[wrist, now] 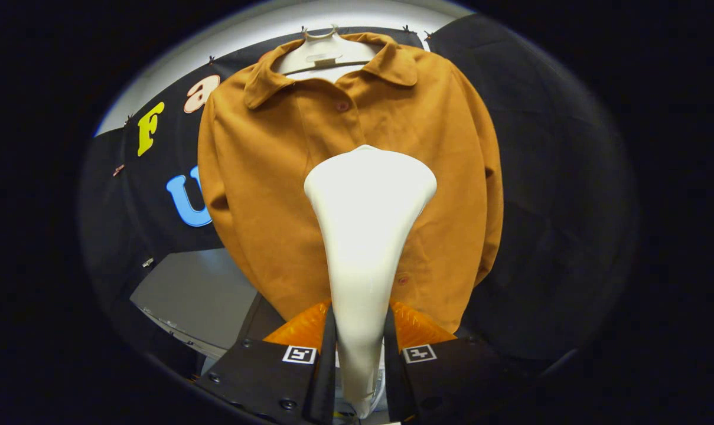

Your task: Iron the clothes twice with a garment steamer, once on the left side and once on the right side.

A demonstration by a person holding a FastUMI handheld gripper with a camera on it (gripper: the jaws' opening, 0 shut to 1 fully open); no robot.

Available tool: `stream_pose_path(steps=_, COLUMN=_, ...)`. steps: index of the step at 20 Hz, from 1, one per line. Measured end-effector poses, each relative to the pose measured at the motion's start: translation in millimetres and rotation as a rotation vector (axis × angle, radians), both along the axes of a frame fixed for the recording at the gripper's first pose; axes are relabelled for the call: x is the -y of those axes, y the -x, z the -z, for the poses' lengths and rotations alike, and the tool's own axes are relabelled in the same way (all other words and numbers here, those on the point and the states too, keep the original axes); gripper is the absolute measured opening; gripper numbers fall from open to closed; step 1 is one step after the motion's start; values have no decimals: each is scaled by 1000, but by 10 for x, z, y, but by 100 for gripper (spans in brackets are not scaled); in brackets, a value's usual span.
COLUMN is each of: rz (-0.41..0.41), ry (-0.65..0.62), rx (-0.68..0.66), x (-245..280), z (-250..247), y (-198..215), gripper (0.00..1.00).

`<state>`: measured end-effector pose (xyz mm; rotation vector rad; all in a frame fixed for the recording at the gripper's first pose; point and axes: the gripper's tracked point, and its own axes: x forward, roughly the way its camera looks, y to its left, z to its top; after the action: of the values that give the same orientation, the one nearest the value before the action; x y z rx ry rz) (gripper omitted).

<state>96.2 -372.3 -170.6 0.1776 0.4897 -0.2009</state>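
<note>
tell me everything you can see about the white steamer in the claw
The garment steamer is glossy white, plastic by its look. It has a narrow handle that widens into a broad, flat, rounded head. It stands upright, head up. Its handle sits between the two fingers of the claw, which press it from both sides. The head lies in front of the middle of the orange shirt, over the button line; whether it touches the cloth cannot be told.

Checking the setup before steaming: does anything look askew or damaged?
Nothing stands out. The mustard-brown collared shirt hangs buttoned on its white hanger, and the tongs are shut on the white steamer.
</note>
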Motion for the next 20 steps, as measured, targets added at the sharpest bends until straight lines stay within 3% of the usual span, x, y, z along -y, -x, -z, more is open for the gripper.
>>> stream_pose_path(steps=7, rz=5, ry=36, rx=99, x=467, z=-468, y=-336, gripper=38)
stream_pose_path(steps=12, rz=-16, ry=-42, rx=70, x=627, z=-246, y=-540, gripper=38)
stream_pose_path(steps=20, rz=-12, ry=-100, rx=-34, x=706, z=373, y=-462, gripper=38)
